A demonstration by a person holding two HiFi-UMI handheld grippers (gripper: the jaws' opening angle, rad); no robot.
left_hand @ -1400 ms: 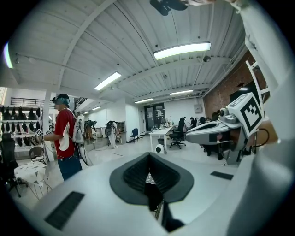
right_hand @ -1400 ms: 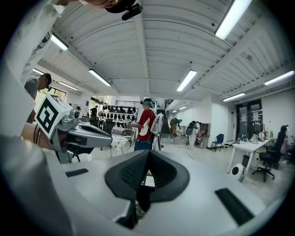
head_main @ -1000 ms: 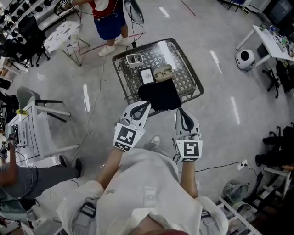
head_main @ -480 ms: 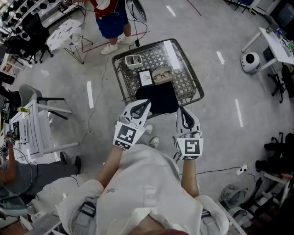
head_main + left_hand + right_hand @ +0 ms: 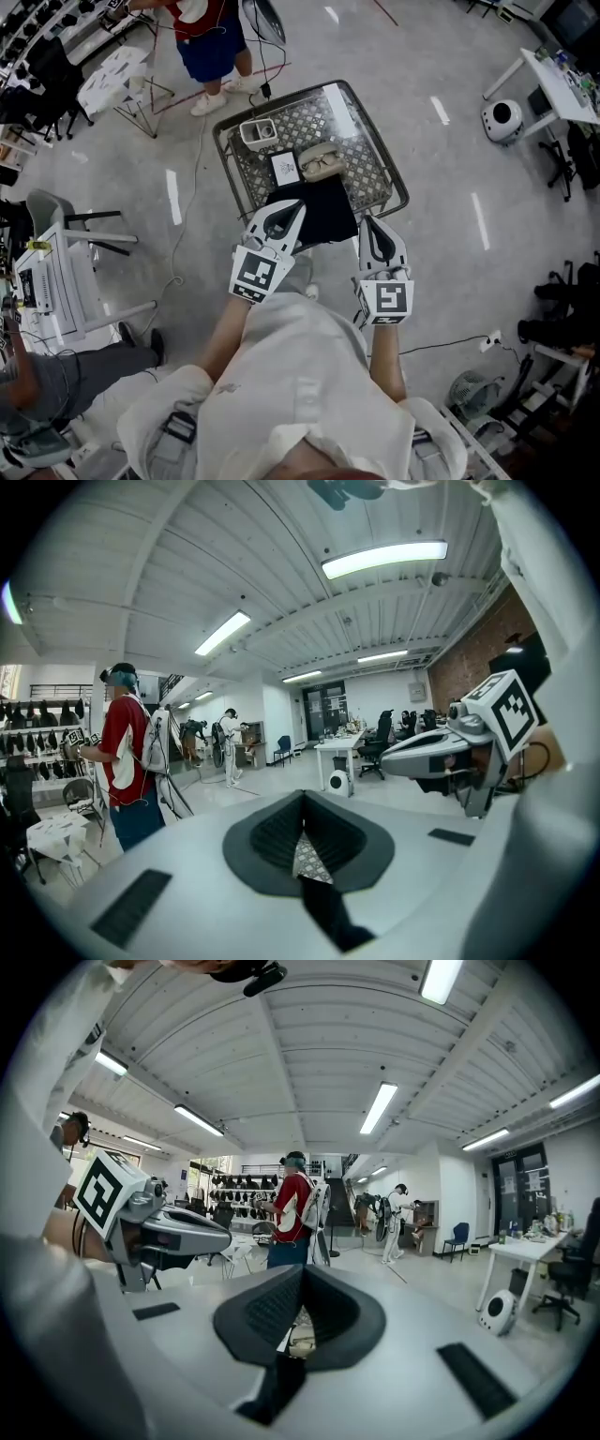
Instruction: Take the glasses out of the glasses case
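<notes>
Here, the dark-framed glasses [image 5: 317, 164] lie inside the open beige oval glasses case [image 5: 330, 154]. The case sits on the lattice-patterned, metal-rimmed counter [image 5: 369, 165], just beyond the far edge of the black square cloth [image 5: 322, 214]. Also beyond the cloth, left of the case, lies a small white card [image 5: 284, 169]; its print is too small to read. At the cloth's near edge, the left gripper [image 5: 292, 214] and right gripper [image 5: 368, 228] are both clenched on nothing.
</notes>
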